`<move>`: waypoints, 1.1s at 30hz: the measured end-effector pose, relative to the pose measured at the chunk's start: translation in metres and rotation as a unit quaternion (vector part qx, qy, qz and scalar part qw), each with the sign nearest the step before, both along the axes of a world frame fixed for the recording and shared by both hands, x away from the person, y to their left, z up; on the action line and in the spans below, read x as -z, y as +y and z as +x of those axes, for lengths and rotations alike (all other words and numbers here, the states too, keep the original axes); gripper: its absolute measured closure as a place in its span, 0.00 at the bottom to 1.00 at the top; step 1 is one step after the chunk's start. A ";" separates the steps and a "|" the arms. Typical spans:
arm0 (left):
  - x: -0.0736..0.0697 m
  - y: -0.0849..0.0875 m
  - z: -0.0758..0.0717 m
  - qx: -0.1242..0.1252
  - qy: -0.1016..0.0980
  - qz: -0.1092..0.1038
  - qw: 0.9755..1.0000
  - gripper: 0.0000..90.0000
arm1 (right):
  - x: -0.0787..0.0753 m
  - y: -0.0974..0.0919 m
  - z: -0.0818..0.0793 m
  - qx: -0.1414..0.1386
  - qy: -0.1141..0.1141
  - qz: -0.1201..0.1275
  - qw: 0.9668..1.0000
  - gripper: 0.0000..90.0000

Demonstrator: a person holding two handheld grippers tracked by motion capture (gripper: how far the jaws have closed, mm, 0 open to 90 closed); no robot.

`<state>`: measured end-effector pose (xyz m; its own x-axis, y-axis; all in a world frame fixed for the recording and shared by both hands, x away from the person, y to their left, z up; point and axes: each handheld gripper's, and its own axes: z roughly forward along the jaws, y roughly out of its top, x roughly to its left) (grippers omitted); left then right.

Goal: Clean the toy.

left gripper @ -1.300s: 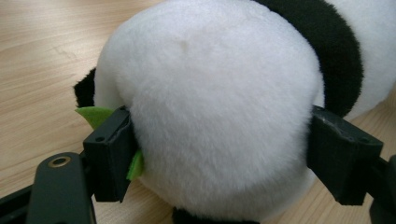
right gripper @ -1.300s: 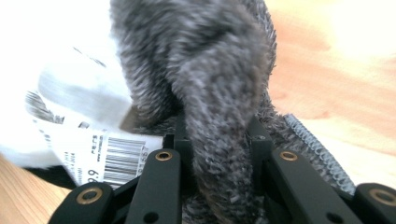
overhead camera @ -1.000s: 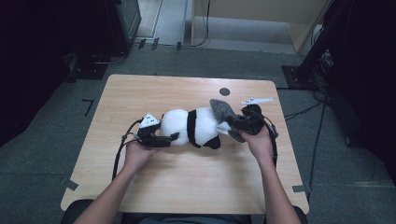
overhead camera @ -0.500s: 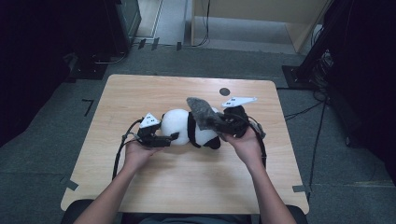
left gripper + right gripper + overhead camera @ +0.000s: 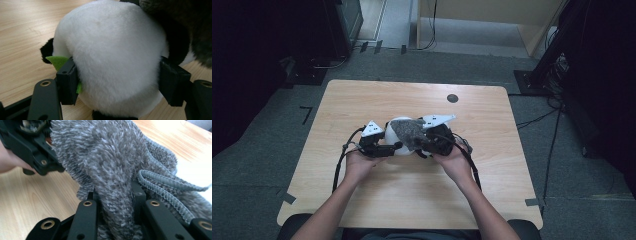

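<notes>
A black-and-white plush panda [image 5: 396,125] lies on the wooden table [image 5: 362,100] between both hands. My left gripper [image 5: 394,146] grips its white body [image 5: 112,57]: the jaws have just been closing, and both pads [image 5: 67,80] press into the fur. A green felt piece [image 5: 58,61] sticks out by the left pad. My right gripper [image 5: 421,145] is shut on a grey fuzzy cloth [image 5: 409,134], which drapes over the panda. In the right gripper view the cloth [image 5: 100,157] is pinched between the jaws of that gripper [image 5: 113,195], with the left gripper [image 5: 32,152] just beyond.
A small black round mark [image 5: 452,98] sits on the table's far right. Bare wood lies in front of and behind the hands. Cables [image 5: 339,165] trail from both grippers. Dark equipment stands on the floor around the table.
My right gripper has carried the grey cloth leftward, from the panda's right end to over its body. The left hand has stayed put, its jaws narrowing on the panda.
</notes>
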<state>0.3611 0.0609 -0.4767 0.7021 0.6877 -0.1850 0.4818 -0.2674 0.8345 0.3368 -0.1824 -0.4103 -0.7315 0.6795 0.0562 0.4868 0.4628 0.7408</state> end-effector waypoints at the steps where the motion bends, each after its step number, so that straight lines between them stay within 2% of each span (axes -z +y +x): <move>1: 0.000 0.000 0.000 0.000 0.001 0.000 1.000 0.33 | 0.002 0.001 -0.001 -0.001 -0.002 -0.001 1.000 0.82; 6: 0.000 -0.001 -0.001 -0.001 0.000 0.002 1.000 0.33 | 0.013 0.009 -0.006 -0.010 -0.006 -0.013 1.000 0.83; 12: -0.001 0.000 -0.001 -0.003 0.006 0.000 1.000 0.33 | 0.030 0.027 -0.013 -0.033 -0.002 -0.043 0.999 0.83; 16: -0.001 0.000 -0.001 -0.004 0.008 0.000 1.000 0.34 | 0.042 0.035 -0.016 -0.041 0.006 -0.052 0.998 0.83; 21: -0.002 0.000 -0.001 -0.007 0.014 -0.005 1.000 0.35 | 0.047 0.030 -0.016 -0.043 0.018 -0.040 0.998 0.83; 27: -0.002 0.001 0.000 -0.005 0.022 -0.007 1.000 0.37 | 0.053 0.019 -0.018 -0.041 0.045 -0.056 0.997 0.83; 33: -0.002 0.000 0.000 -0.002 0.017 0.002 1.000 0.38 | 0.052 0.000 -0.021 -0.036 0.060 -0.081 0.994 0.83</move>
<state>0.3615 0.0608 -0.4748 0.6932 0.6908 -0.2056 0.5111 -0.2699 0.8161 0.3160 -0.1828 -0.4626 -0.7727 0.6335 0.0396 0.5289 0.6081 0.5921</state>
